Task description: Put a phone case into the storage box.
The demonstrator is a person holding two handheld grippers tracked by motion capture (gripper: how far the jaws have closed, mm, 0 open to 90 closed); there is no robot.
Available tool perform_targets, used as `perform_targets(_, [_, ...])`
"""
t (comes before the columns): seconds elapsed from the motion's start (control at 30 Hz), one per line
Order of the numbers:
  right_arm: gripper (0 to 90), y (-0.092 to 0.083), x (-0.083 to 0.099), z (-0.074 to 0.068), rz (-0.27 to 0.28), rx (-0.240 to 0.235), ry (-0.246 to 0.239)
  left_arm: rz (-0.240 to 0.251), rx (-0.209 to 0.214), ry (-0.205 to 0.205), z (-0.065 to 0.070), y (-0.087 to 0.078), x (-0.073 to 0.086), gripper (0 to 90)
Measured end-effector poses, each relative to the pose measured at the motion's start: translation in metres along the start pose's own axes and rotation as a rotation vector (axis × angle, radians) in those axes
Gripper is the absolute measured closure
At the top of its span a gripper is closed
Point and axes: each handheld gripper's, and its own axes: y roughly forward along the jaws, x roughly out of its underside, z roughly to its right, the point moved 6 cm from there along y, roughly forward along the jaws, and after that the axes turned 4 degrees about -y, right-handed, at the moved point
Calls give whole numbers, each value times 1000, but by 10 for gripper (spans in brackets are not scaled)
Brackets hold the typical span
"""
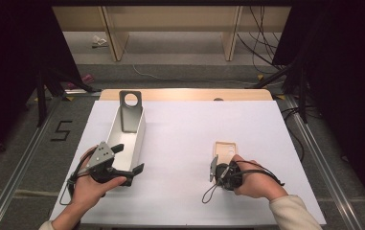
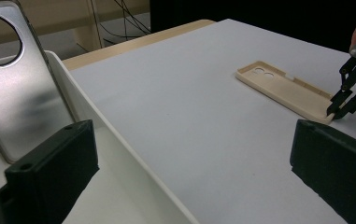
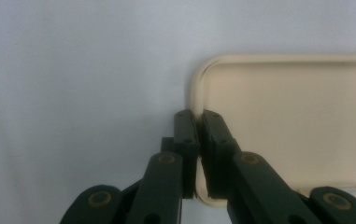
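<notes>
A beige phone case (image 1: pixel 225 149) lies inner side up on the white tabletop, right of centre. My right gripper (image 1: pixel 220 165) points down at its near edge. In the right gripper view the right gripper (image 3: pixel 198 116) is shut on the beige phone case (image 3: pixel 297 126), pinching its thin rim near a corner. From the left gripper view, the right gripper (image 2: pixel 335 108) grips the beige phone case (image 2: pixel 283 86) at one end. My left gripper (image 1: pixel 129 158) is open and straddles the near right wall of a white box (image 1: pixel 139 132). A silver phone case (image 1: pixel 131 112) leans upright in the box's far end.
In the left gripper view the left gripper (image 2: pixel 192 135) spans the white box's wall (image 2: pixel 119 144), with the silver phone case (image 2: pixel 21 93) ahead on the left. The white tabletop (image 1: pixel 189 124) spreads between the box and the beige case. Cables and stands lie beyond the table.
</notes>
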Motion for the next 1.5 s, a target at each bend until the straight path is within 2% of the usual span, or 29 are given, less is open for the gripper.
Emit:
perform_targets(0.3, [868,-2,0,1,23,8,-6,5,0,-2,0,-1,-1,7])
perform_targets(0.4, [869,-4,-1,1,53,8,-2,5,0,-4,0,-1,-1,8])
perform_targets(0.63, [868,-9,-2,2,81,21,10,6,-2,-9,-1,-1,-1,11])
perform_targets(1.1, [868,-21,-15,5,225,80,18,4,-3,-7,-1,-1,-1,13])
perform_targets(1.33, [868,-25,-23,5,316,98,33,5,-2,-8,-1,-1,-1,14])
perform_targets(1.5, [868,-25,-27,5,352,104,37,8,-2,-9,-1,-1,-1,14])
